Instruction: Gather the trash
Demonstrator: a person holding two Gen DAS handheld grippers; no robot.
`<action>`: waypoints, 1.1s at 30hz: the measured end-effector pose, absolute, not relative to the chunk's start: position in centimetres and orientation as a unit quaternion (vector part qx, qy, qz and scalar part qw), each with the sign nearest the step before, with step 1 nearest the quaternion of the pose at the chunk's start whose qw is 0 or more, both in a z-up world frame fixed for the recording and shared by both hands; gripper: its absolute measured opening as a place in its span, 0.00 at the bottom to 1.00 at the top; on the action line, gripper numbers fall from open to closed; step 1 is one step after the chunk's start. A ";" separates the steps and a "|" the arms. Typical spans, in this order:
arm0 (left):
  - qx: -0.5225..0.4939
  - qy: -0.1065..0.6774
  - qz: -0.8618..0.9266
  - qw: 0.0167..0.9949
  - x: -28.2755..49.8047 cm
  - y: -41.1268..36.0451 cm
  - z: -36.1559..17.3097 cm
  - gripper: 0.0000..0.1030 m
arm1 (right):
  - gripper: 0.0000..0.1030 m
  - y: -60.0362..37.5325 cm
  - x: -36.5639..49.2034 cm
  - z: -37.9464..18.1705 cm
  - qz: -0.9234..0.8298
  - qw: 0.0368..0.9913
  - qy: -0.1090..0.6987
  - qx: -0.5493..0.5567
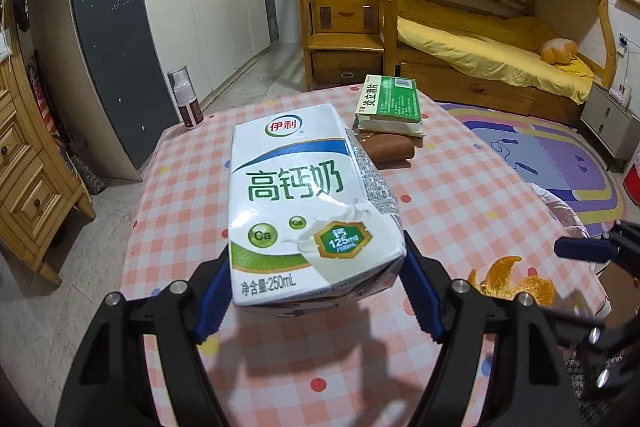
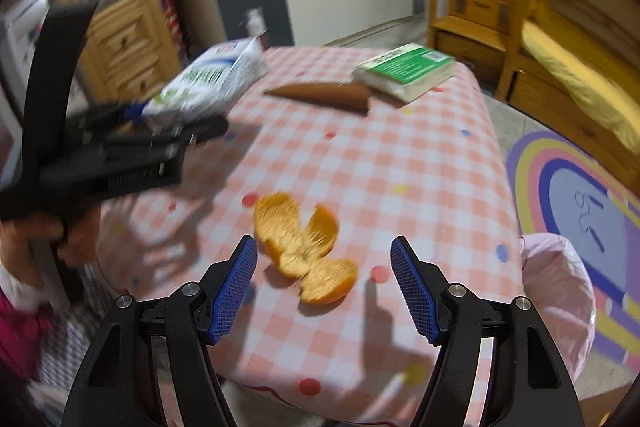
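blurred orange peel [image 2: 306, 247], carton [image 2: 208, 83] smeared

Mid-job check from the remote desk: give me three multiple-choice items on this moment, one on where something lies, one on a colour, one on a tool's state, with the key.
1. Where does the orange peel lie?
A. On the checked tablecloth, just ahead of the right tool
B. On top of the green box
C. Inside the pink bag

2. What colour are the pads on the tool fingers?
A. Red
B. Blue
C. Yellow

3. What is the state of the left tool?
A. Open and holding nothing
B. Shut on the milk carton
C. Shut on the brown pouch

Key:
1 A, the peel sits on the cloth between the right tool's spread fingers.
2 B, the ribbed pads are blue in both views.
3 B, the left wrist view shows both pads pressed on the carton's sides.
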State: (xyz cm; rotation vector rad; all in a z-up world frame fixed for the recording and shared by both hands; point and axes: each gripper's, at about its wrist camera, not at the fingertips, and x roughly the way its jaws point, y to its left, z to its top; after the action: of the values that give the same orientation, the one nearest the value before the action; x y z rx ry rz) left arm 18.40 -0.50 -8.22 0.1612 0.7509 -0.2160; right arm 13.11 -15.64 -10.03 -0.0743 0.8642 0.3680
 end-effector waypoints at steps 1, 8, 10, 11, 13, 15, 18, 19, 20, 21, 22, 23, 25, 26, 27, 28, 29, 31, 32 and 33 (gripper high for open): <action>0.076 0.367 -0.105 0.921 18.5 -0.3 -8.2 0.71 | 0.78 -15.3 13.1 -10.3 0.179 0.890 0.418 -0.045; 0.077 0.373 -0.105 0.918 18.6 0.0 -8.4 0.71 | 0.69 -14.3 13.8 -12.3 0.186 0.868 0.455 -0.069; 0.079 0.377 -0.106 0.917 18.7 0.0 -8.6 0.71 | 0.58 -14.0 13.7 -12.4 0.186 0.867 0.455 -0.080; 0.080 0.377 -0.106 0.917 18.6 -0.1 -8.6 0.71 | 0.57 -13.8 13.6 -12.5 0.191 0.866 0.454 -0.084; 0.080 0.377 -0.106 0.917 18.6 -0.1 -8.6 0.71 | 0.57 -13.7 13.5 -12.4 0.193 0.867 0.453 -0.082; 0.080 0.378 -0.107 0.916 18.6 -0.2 -8.7 0.71 | 0.57 -13.6 14.0 -12.4 0.194 0.867 0.453 -0.074; 0.082 0.379 -0.109 0.915 18.6 -0.4 -8.8 0.71 | 0.58 -13.3 15.0 -12.3 0.198 0.867 0.453 -0.067; 0.083 0.379 -0.109 0.915 18.6 -0.4 -8.8 0.71 | 0.58 -13.1 15.2 -12.4 0.199 0.866 0.453 -0.069; 0.083 0.379 -0.108 0.915 18.5 -0.5 -8.9 0.71 | 0.59 -12.9 15.4 -12.4 0.199 0.866 0.451 -0.076; 0.083 0.379 -0.108 0.915 18.5 -0.5 -8.9 0.71 | 0.59 -12.7 15.4 -12.4 0.199 0.867 0.450 -0.083; 0.083 0.381 -0.107 0.915 18.6 -0.3 -9.0 0.71 | 0.59 -12.5 15.3 -12.5 0.198 0.867 0.448 -0.089; 0.083 0.381 -0.106 0.915 18.6 -0.3 -9.0 0.71 | 0.56 -12.2 15.0 -12.5 0.196 0.868 0.445 -0.099; 0.082 0.383 -0.104 0.914 18.6 -0.1 -9.0 0.71 | 0.45 -12.0 14.6 -12.4 0.203 0.868 0.441 -0.103; 0.081 0.383 -0.104 0.914 18.6 0.0 -9.0 0.71 | 0.40 -11.9 14.3 -12.3 0.202 0.870 0.437 -0.107; 0.081 0.382 -0.104 0.915 18.6 0.0 -9.0 0.71 | 0.36 -11.8 14.2 -12.3 0.198 0.872 0.433 -0.112; 0.081 0.382 -0.104 0.915 18.5 0.1 -9.0 0.71 | 0.35 -11.8 14.1 -12.2 0.198 0.874 0.429 -0.116; 0.080 0.382 -0.105 0.915 18.5 0.1 -8.9 0.71 | 0.29 -11.9 13.9 -11.9 0.198 0.876 0.423 -0.116; 0.080 0.380 -0.108 0.915 18.4 -0.1 -8.9 0.71 | 0.25 -12.2 14.0 -11.6 0.193 0.880 0.420 -0.112; 0.081 0.379 -0.109 0.915 18.4 -0.2 -8.8 0.71 | 0.24 -12.4 14.1 -11.5 0.192 0.881 0.419 -0.110; 0.082 0.378 -0.111 0.915 18.3 -0.4 -8.8 0.71 | 0.23 -12.6 14.1 -11.3 0.191 0.882 0.417 -0.107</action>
State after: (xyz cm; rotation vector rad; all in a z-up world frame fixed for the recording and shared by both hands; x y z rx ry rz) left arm 18.28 -0.39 -8.82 0.1688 0.7783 -0.2284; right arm 14.06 -12.55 -11.34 -0.2222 0.8682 0.3977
